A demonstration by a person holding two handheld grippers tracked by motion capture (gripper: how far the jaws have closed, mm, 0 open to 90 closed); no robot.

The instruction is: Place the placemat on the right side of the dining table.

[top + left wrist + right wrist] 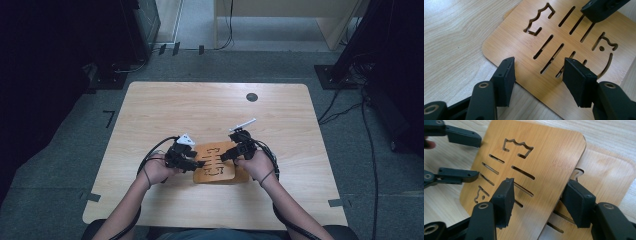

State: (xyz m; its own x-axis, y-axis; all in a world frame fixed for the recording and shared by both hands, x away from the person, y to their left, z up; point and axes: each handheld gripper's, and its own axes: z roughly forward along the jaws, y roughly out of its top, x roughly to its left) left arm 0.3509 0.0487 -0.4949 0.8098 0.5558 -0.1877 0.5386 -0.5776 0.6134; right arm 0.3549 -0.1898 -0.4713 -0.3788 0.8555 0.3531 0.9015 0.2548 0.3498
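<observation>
A pale wooden table (150, 115) seen from above, with a person's forearms coming in from the bottom edge, each hand holding a black two-jaw gripper. Between the hands, near the table's front middle, lies a small brown wooden board (216, 168) cut through with slots and curved shapes. The left gripper (196, 163) meets the board's left edge and the right gripper (226, 155) reaches over its upper right part. The rest of the tabletop is bare apart from a dark round hole (252, 97) near the far right, so there is wide open room behind and to both sides. In the left gripper view, its jaws stand apart over the board (524, 50), near a rounded corner; whether they touch the wood cannot be told. The tip of the other gripper (602, 8) enters at the top right, cut off by the frame. In the right gripper view, the jaws are spread, one over the top board's face and one past its right edge. That view shows the top board (549, 155) lying askew on a second, paler board (609, 177), which juts out to the right and is mostly hidden beneath. The left gripper's two jaws (461, 155) show at the far left edge of the top board, also apart. Both lower frame edges cut off the gripper bodies.
</observation>
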